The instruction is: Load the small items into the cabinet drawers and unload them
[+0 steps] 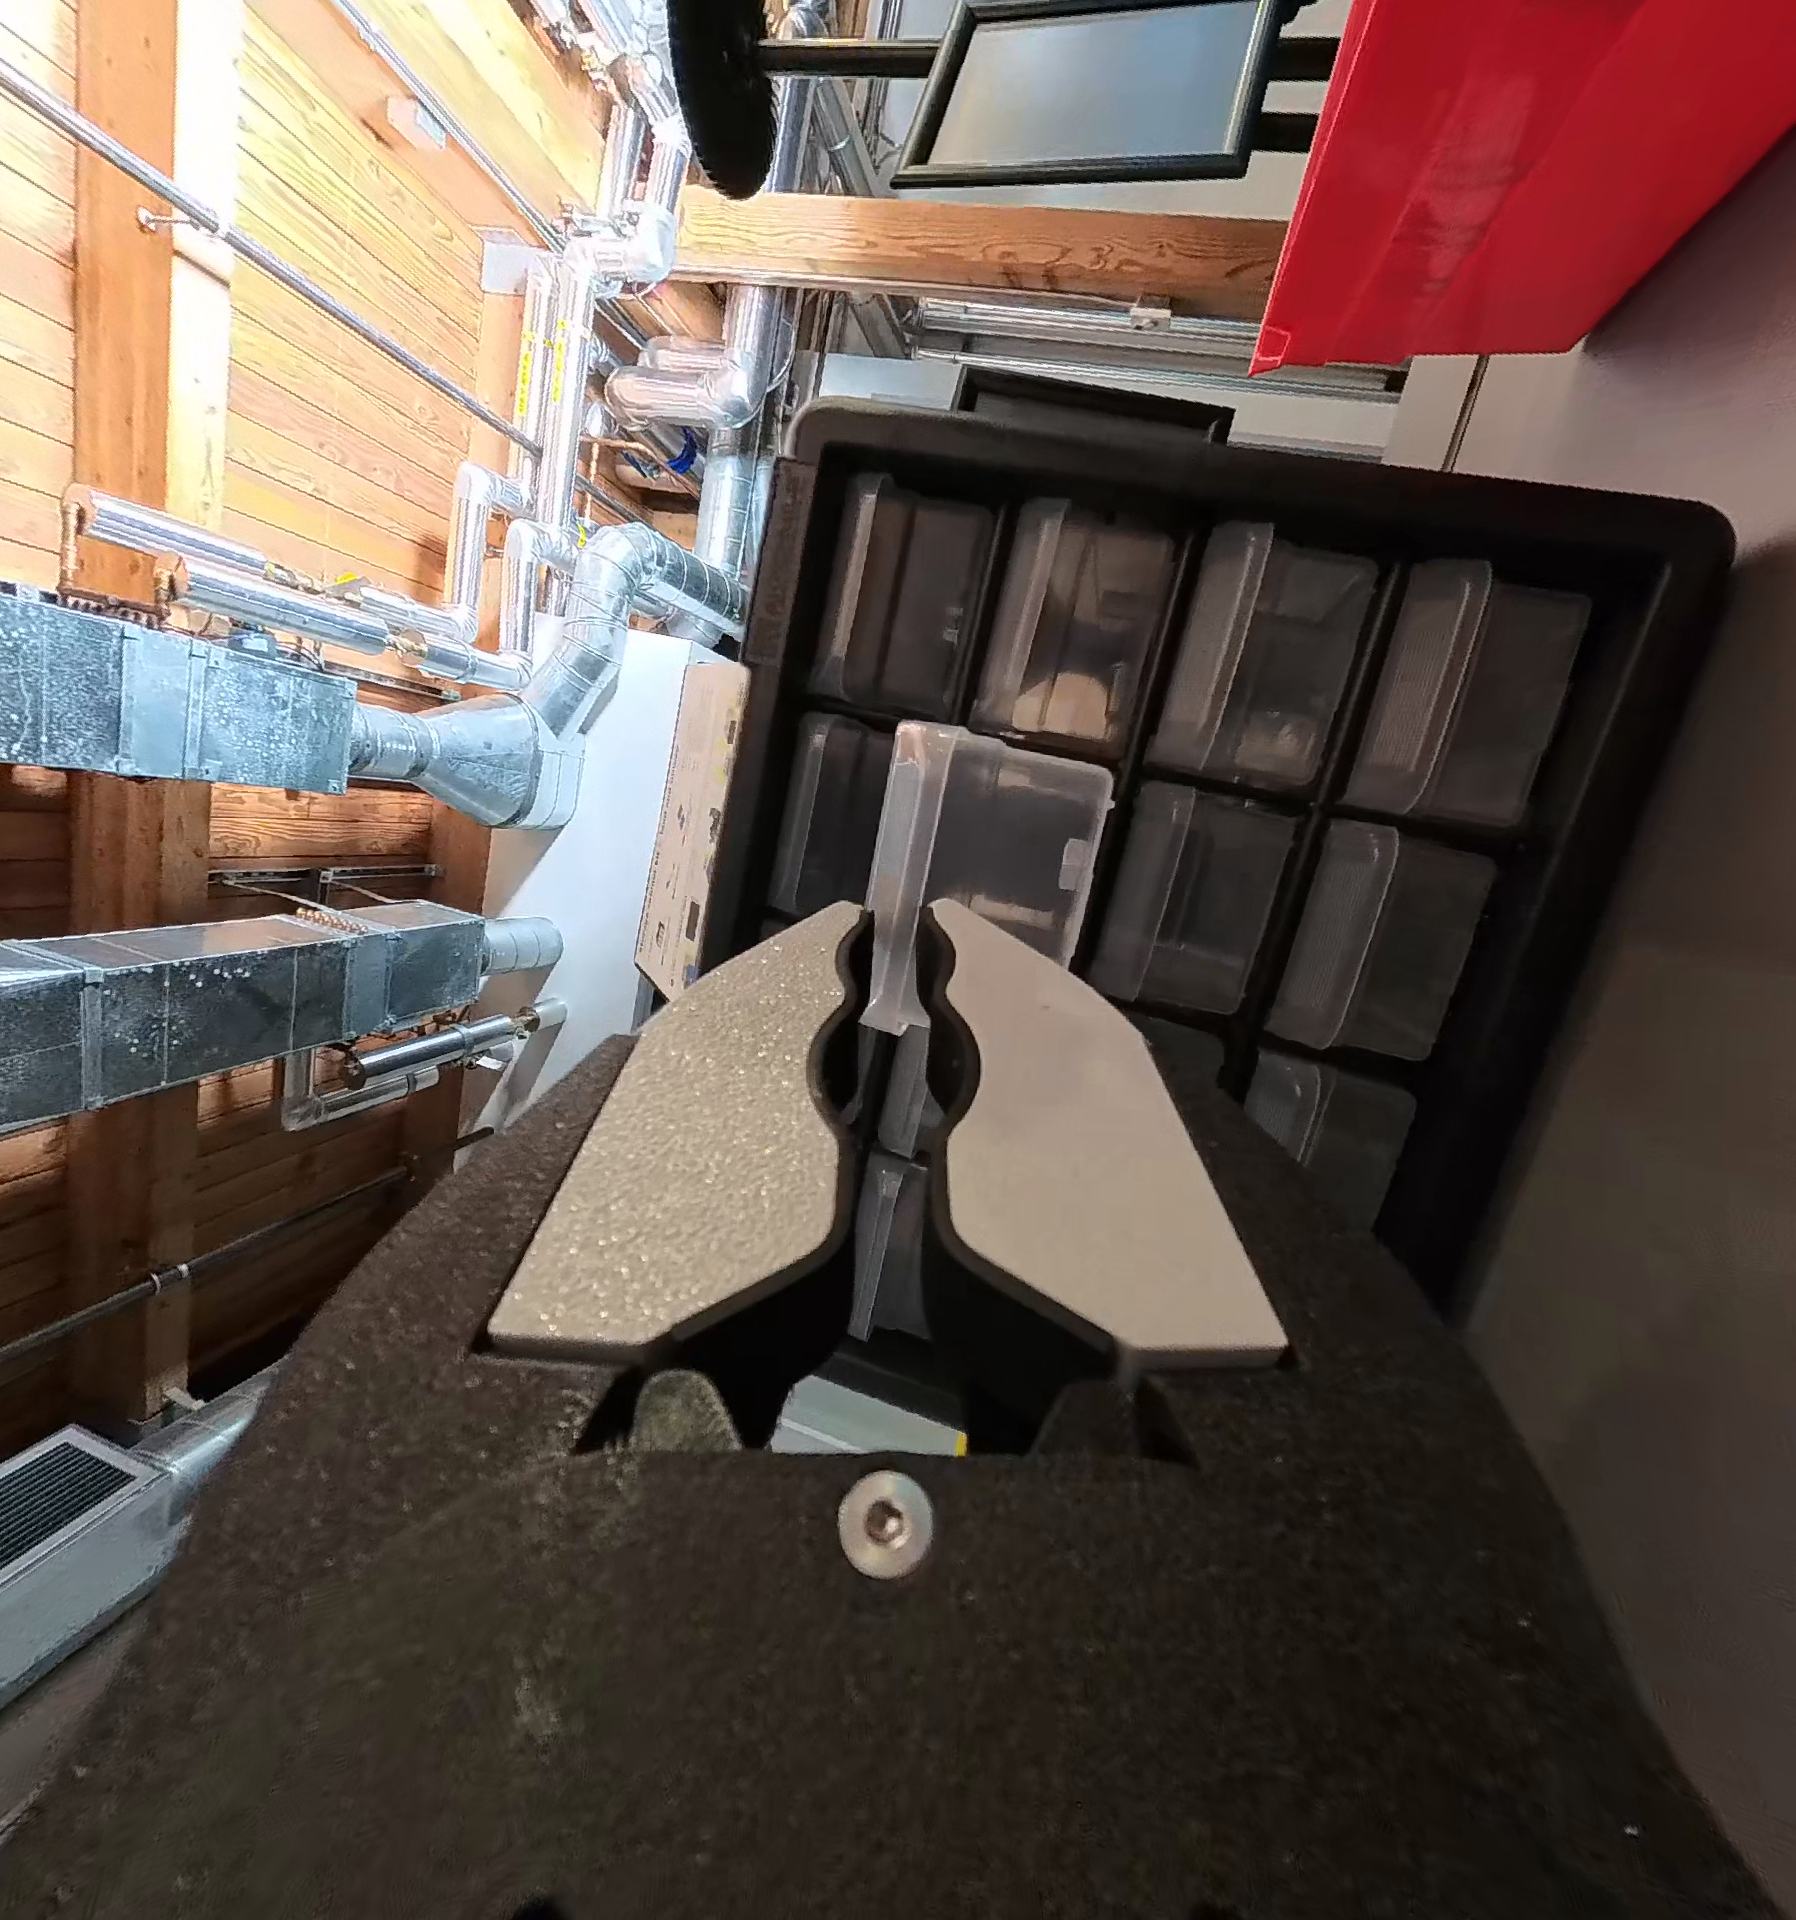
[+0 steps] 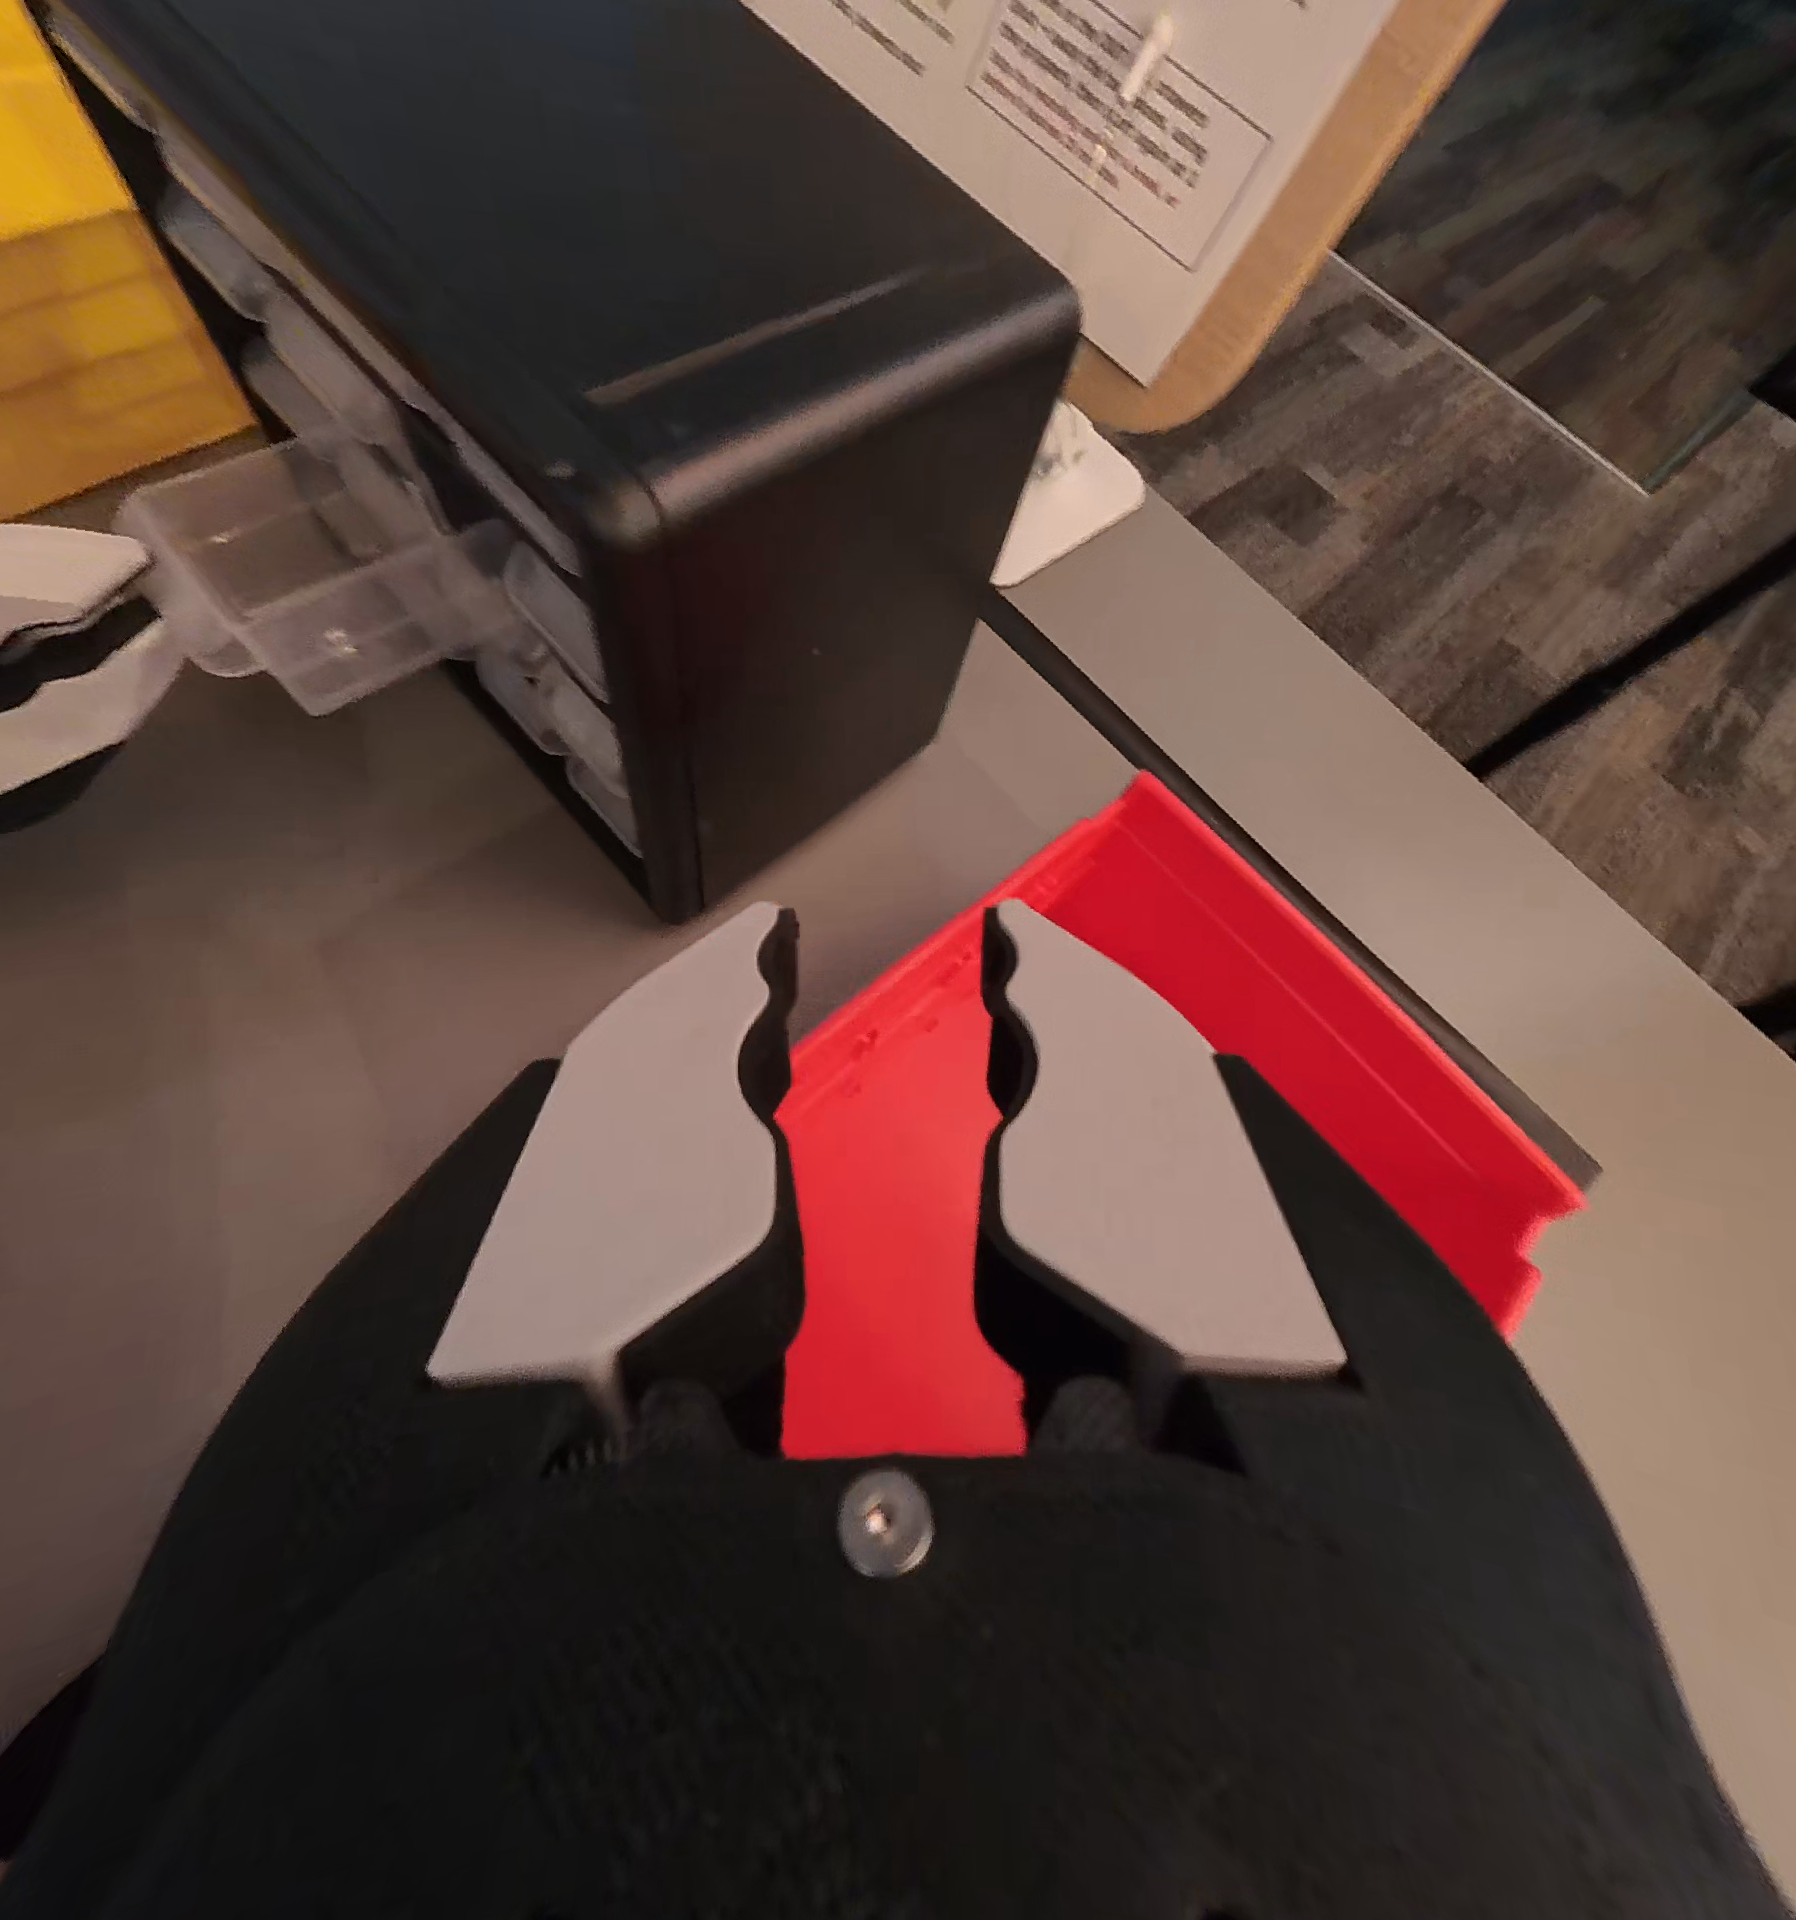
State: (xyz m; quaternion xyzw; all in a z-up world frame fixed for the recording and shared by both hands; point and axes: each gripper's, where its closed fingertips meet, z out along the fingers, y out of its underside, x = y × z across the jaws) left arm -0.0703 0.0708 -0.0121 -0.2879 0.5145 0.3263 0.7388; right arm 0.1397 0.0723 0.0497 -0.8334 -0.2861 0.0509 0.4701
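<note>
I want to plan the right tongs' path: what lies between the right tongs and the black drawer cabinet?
In the right wrist view, only bare grey table lies between the open right tongs and the black drawer cabinet. The red bin sits beside it, under the tongs.

Silver ducts (image 1: 229, 696) along timber wall (image 1: 354, 270); framed screen (image 1: 1091, 94) overhead. Yellow box (image 2: 32, 281) left, printed board (image 2: 1112, 166) behind, patterned carpet (image 2: 1559, 499).

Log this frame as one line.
left gripper: shut on drawer handle, drawer partly out of cabinet | right gripper: open, empty, over red bin
</note>
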